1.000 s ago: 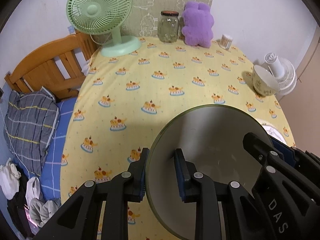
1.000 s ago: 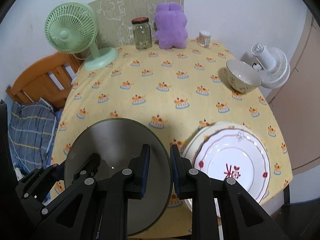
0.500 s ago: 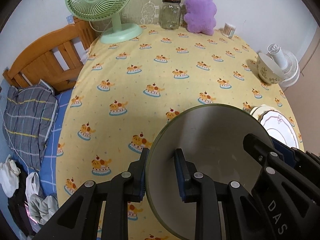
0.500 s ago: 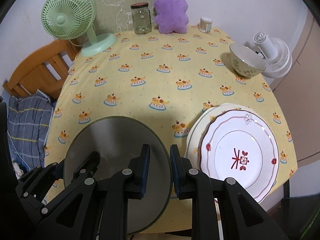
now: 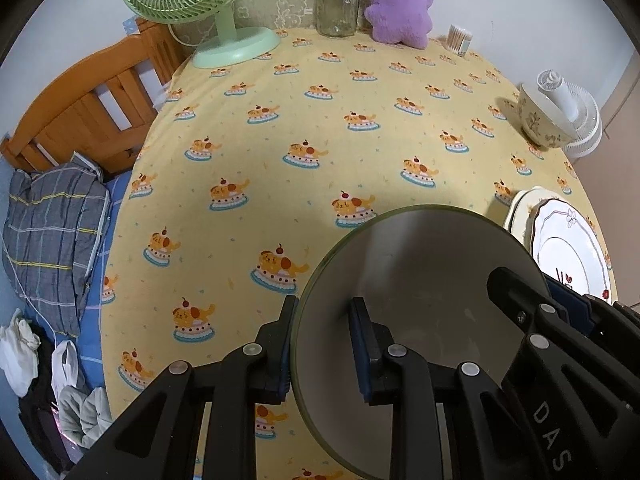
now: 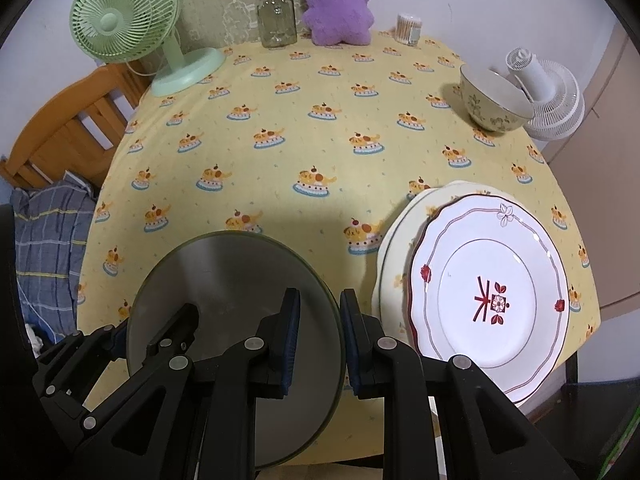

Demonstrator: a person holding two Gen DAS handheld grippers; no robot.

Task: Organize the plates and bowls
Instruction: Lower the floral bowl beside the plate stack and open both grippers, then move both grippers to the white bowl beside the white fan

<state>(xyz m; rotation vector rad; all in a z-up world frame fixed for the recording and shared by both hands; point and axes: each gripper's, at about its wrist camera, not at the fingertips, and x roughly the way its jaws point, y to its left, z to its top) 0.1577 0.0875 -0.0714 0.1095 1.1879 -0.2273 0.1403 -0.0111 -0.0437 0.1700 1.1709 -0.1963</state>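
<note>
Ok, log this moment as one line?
left claw: shut on grey plate rim | right claw: shut on opposite rim | plate above tablecloth | plate stack beside

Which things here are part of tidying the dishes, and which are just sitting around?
Part of the job:
grey plate, held by left claw and right claw
white plate
cream plate underneath
bowl

Lying about:
green fan
jar
purple plush
</note>
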